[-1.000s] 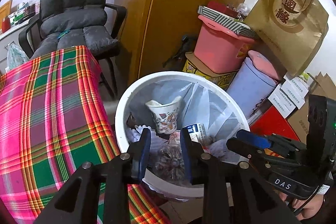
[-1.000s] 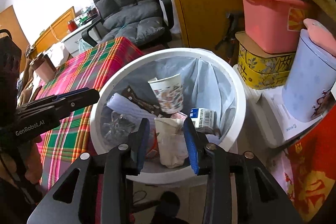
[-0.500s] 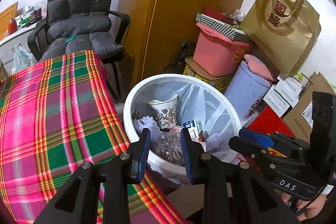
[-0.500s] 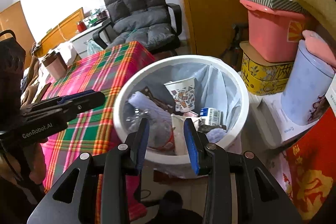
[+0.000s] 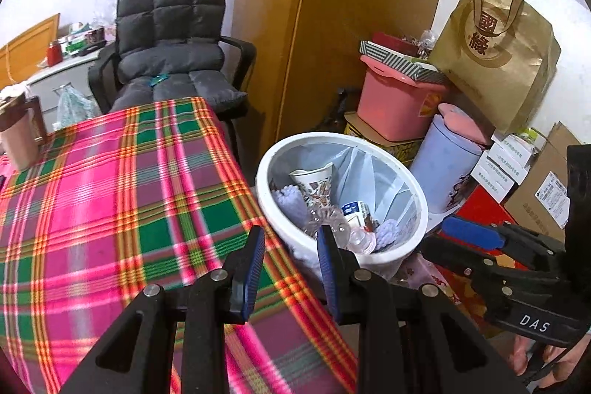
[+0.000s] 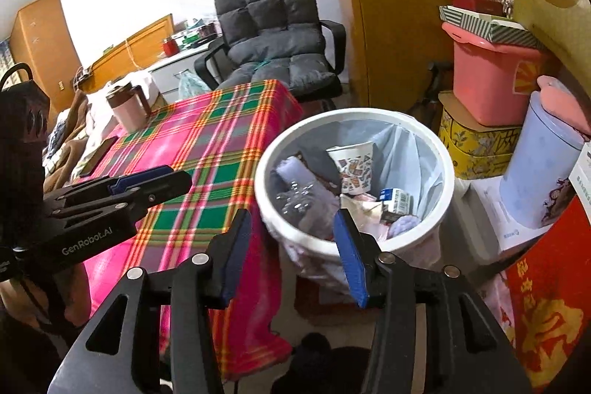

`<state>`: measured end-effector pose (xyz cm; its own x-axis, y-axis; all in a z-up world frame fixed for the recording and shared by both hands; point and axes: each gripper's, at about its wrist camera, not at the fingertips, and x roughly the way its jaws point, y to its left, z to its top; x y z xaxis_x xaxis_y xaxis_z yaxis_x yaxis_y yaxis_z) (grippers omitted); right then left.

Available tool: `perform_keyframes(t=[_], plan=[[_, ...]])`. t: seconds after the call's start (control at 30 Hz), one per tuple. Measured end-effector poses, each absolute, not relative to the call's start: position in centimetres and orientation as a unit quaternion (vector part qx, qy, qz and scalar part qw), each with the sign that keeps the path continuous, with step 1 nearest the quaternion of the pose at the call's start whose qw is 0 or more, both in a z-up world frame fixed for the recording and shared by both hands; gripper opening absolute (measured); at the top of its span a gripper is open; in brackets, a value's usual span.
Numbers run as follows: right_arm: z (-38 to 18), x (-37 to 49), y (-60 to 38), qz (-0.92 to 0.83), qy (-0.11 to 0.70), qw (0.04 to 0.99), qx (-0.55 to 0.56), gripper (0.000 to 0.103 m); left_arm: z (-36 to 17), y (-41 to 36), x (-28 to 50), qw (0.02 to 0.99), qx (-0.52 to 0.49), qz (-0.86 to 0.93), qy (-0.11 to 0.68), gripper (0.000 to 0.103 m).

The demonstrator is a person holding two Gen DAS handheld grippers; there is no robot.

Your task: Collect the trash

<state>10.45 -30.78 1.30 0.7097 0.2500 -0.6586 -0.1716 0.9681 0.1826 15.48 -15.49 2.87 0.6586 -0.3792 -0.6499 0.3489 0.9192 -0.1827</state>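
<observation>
Both grippers, left [image 5: 290, 261] and right [image 6: 291, 246], fingers apart and empty; bin [image 6: 445, 168] full (bench next, I'd guess).

A white round trash bin [image 5: 384, 255] with a pale liner stands upright just beside the tabletop, holding a patterned paper cup [image 6: 352, 165], a clear plastic bottle [image 5: 334, 228] and wrappers.

You are looking at a tabletop [image 5: 110, 194] showing pink, green and orange plaid beside a white bin [image 5: 391, 255] lined in pale blue. A patterned white paper cup [image 5: 314, 181] is lying inside. Your claws' pads [image 5: 255, 268] are showing blue on black. Behind, a chair [image 5: 170, 36] is showing dark grey quilting, and a tub [image 5: 395, 102] is showing pink.
</observation>
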Motion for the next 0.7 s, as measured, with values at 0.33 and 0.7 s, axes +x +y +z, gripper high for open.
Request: perform_keyframes(t=[0.33,0.7], plan=[[1.6,7.9,-29.5,0.129,0.357,0.924,0.043,0.049,2.6,-13.4,11.1,0.918,-0.017,-0.175,0.355,0.029],[1.6,5.7,-28.1,0.138,0.353,0.925,0.028,0.049,2.4,-11.5,7.1,0.925,-0.027,-0.143,0.352,0.029]])
